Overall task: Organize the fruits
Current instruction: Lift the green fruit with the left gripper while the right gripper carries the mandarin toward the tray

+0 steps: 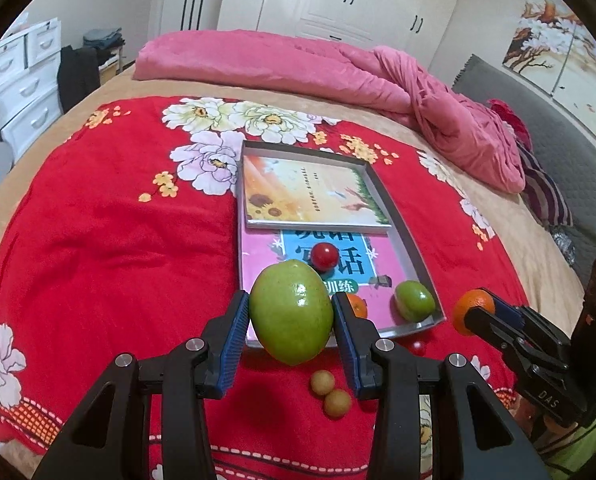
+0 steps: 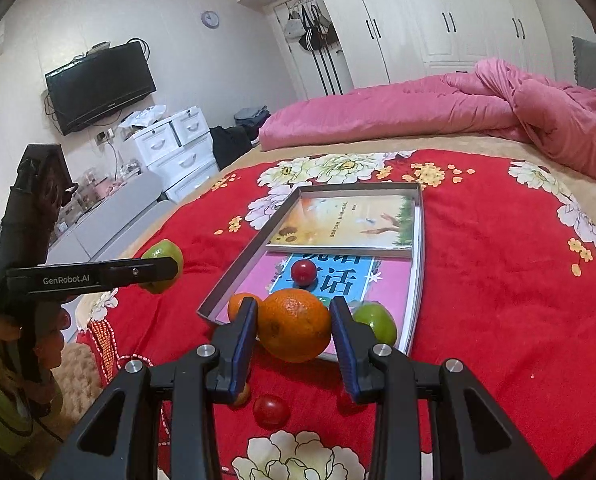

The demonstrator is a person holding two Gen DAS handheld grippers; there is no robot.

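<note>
My left gripper (image 1: pixel 291 314) is shut on a large green fruit (image 1: pixel 291 312), held above the near edge of a shallow grey tray (image 1: pixel 408 240). My right gripper (image 2: pixel 293 330) is shut on an orange (image 2: pixel 293 324), near the tray's (image 2: pixel 237 268) front corner; it also shows in the left wrist view (image 1: pixel 474 312). In the tray lie a red tomato (image 1: pixel 325 255), a small green fruit (image 1: pixel 414 300) and a small orange (image 1: pixel 357 306), on top of books. Two small yellow fruits (image 1: pixel 330 394) lie on the red cloth below my left gripper. A red tomato (image 2: pixel 271 411) lies below my right gripper.
The tray sits on a red flowered blanket (image 1: pixel 117 220) on a bed. A pink duvet (image 1: pixel 338 72) is heaped at the far side. A white drawer unit (image 1: pixel 21 88) and a wall TV (image 2: pixel 99 86) stand off the bed to the left.
</note>
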